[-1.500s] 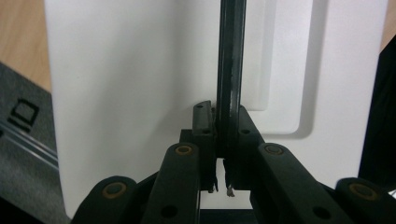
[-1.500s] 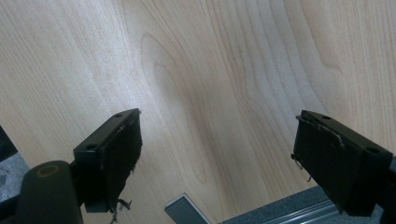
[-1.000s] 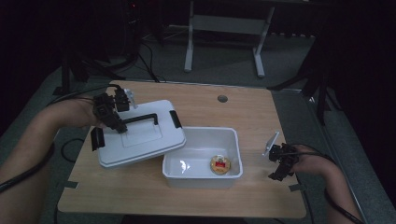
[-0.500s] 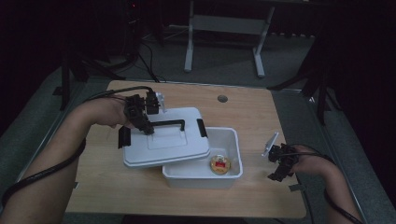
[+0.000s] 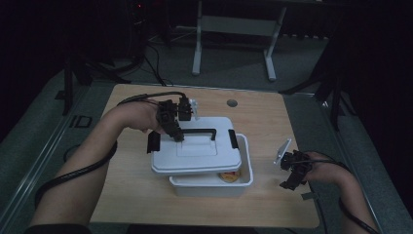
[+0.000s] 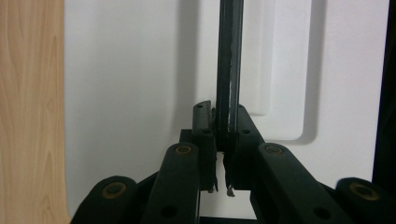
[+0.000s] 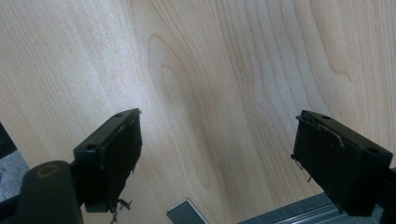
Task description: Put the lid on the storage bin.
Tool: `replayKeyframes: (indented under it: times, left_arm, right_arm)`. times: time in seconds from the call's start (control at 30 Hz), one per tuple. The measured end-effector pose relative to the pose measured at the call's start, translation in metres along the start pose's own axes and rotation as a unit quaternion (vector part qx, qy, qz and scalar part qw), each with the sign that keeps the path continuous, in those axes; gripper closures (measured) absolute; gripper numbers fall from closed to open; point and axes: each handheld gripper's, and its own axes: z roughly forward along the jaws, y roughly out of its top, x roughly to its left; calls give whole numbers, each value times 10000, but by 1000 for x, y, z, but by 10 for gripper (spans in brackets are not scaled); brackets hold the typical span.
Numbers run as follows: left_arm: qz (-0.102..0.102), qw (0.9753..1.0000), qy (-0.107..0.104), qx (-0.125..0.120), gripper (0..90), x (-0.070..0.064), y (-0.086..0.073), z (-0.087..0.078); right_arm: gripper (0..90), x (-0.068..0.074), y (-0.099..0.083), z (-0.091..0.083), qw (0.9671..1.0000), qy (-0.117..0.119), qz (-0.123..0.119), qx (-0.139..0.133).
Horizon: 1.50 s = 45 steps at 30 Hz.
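A white lid (image 5: 195, 150) with a black handle (image 5: 199, 132) hangs over the white box (image 5: 212, 185), covering most of it. My left gripper (image 5: 178, 135) is shut on the left end of that handle. In the left gripper view the jaws pinch the dark handle bar (image 6: 229, 70) above the white lid (image 6: 130, 93). A small orange object (image 5: 228, 176) peeks out inside the box at its front. My right gripper (image 5: 291, 176) rests open near the table's right edge, away from the box. In the right gripper view its fingers (image 7: 112, 154) stand wide apart over bare wood.
The wooden table (image 5: 131, 195) has a round grommet hole (image 5: 232, 103) at the back. A cable trails from the left forearm off the table's left side. A metal stand (image 5: 234, 29) rises on the floor beyond the table. A grey strip (image 7: 184, 212) lies at the table's edge.
My left gripper has carried the lid to the right, from beside the box to over it. The right gripper has stayed where it was.
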Motion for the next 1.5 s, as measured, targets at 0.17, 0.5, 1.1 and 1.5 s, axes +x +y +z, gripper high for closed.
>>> replayKeyframes:
  times: [0.17, 0.5, 1.1, 1.5]
  left_arm:
    - [236, 9997, -18, -21, 832, -3, 22, 6]
    - [404, 9991, -83, -84, 832, -5, 40, 19]
    - [303, 9989, -353, 12, 831, -6, 38, 50]
    - [365, 9989, -274, 102, 830, -10, 40, 52]
  right_arm:
    - [149, -1, -2, 1, 10000, 22, 47, 23]
    - [149, 0, -3, 0, 10000, 17, 11, -29]
    - [150, 0, -1, 4, 10000, 55, 9, 20]
    - [150, 1, 2, 7, 10000, 71, -7, 16]
